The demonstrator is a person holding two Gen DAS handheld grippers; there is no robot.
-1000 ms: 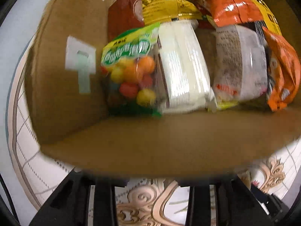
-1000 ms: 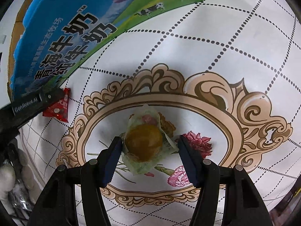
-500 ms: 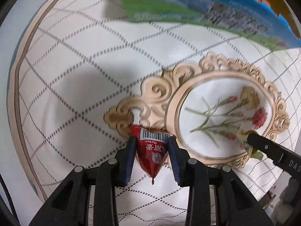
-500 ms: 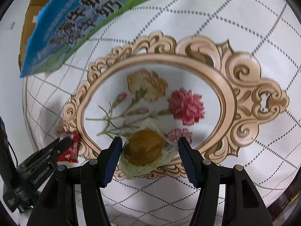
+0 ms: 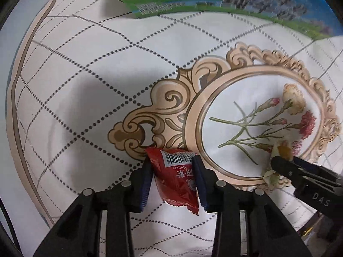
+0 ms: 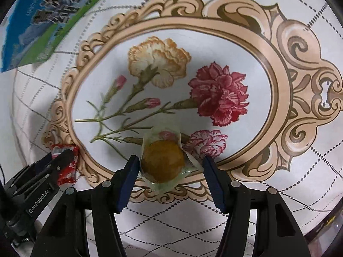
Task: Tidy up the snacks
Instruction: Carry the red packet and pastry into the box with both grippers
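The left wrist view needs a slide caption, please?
Left tongs grip a red snack packet above the flowered tablecloth.

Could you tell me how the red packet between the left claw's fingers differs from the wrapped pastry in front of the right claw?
The red packet is opaque foil with a barcode; the pastry sits in a clear wrapper, its round brown cake visible. The packet is flat and tapered; the pastry is domed. The left claw is shut on the packet, while the right claw stands open around the pastry, touching it on one side only. Both are small single snacks on the tablecloth.
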